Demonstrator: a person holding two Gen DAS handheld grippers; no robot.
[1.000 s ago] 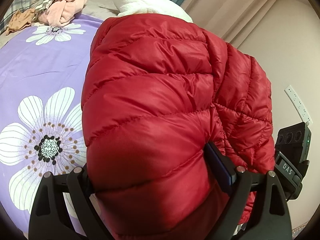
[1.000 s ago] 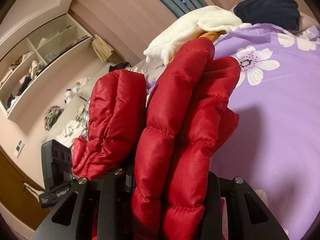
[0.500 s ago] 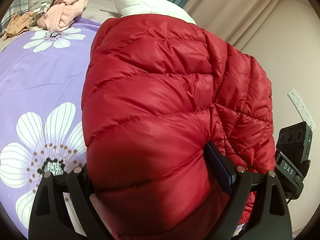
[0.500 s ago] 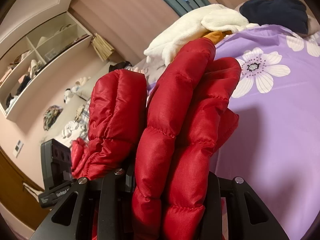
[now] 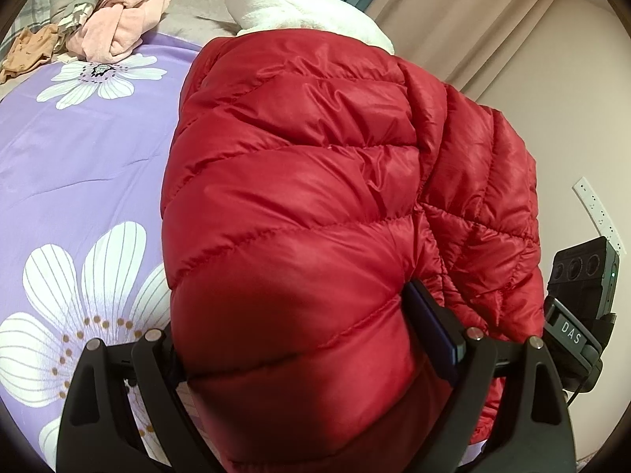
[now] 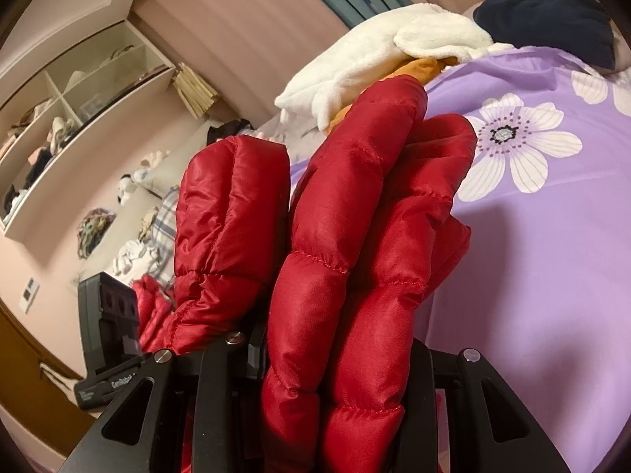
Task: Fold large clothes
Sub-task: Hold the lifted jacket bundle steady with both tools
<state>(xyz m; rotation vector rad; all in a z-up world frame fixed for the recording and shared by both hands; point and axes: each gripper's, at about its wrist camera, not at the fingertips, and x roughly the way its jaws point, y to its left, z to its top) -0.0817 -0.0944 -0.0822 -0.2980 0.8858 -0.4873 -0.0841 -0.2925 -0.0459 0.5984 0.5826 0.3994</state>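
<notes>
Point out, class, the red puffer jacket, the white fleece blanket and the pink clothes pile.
red puffer jacket [image 5: 315,197]: left wrist view, on its quilted middle.
white fleece blanket [image 6: 394,47]: right wrist view, on its upper fold.
pink clothes pile [image 5: 122,23]: left wrist view, on the top garment.

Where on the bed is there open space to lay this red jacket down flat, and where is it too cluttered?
Both grippers, left and right, hold the red jacket. The free patch is the purple bedspread, between the two white flowers in the left view. In the right view it is bare beside the jacket. Crowded: the pink clothes at the far corner, the white fleece and the dark garment along the far edge.
</notes>
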